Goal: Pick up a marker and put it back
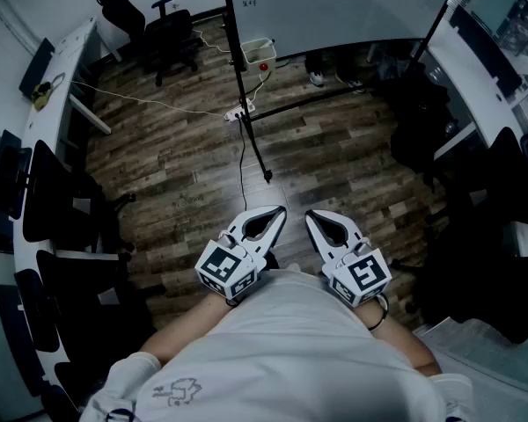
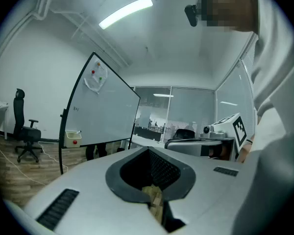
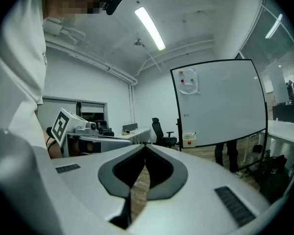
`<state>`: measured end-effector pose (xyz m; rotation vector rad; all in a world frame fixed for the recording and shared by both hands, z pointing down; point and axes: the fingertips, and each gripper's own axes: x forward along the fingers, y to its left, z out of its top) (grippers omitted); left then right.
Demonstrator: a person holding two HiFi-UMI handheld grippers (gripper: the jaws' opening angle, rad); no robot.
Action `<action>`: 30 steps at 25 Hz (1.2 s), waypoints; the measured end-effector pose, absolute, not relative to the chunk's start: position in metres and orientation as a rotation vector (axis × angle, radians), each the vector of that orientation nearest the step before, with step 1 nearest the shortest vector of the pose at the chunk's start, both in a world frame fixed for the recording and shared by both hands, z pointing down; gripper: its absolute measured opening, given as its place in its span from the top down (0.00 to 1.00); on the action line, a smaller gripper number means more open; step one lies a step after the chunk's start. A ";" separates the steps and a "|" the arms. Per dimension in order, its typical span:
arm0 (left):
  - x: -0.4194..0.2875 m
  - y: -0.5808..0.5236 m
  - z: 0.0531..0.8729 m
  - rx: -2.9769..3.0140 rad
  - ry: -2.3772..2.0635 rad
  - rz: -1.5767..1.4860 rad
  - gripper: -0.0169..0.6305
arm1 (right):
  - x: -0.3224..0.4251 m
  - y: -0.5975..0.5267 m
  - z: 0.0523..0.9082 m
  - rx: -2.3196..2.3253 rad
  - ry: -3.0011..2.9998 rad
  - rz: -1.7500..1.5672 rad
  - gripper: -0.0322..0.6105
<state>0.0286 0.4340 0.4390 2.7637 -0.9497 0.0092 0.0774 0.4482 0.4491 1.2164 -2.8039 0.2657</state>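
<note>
Holding both tools low against the white shirt (image 1: 290,350), the person points them forward and slightly inward.

- Left tool (image 1: 280,211): jaws together at the tips, nothing between them. Only floor planks show through the gap behind the tips.
- Right tool (image 1: 311,216): the same, tips meeting, nothing held.
- The two tools are side by side, near each other but not touching.
- Floor (image 1: 185,174): a bare stretch of wood planks runs from the tools to the whiteboard (image 1: 334,7).
- Whiteboard stand: its dark pole (image 1: 246,104) runs down through the middle of that stretch. A cable (image 1: 150,102) trails left from the strip (image 1: 240,111) at its foot.
- Box (image 1: 259,53): hangs at the whiteboard's lower edge and has a red spot on its front.
- Marker (image 2: 79,130): probably the slim thing poking from the top of the box. It is too small to be sure, and it is well apart from both tools.
- Left edge: a counter (image 1: 66,69) lined with dark chairs (image 1: 53,209).
- Right edge: another counter (image 1: 475,77), with dark bulk below it.
- Far corner: two office chairs (image 1: 167,29).
</note>
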 end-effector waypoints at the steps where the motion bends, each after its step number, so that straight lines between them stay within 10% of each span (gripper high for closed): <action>1: 0.028 0.434 0.439 2.764 -0.950 0.010 0.96 | 0.077 0.448 0.448 1.212 -2.807 0.252 0.94; 30: -0.027 0.308 0.445 2.748 -0.907 -0.013 0.96 | 0.028 0.322 0.455 1.258 -2.784 0.303 0.94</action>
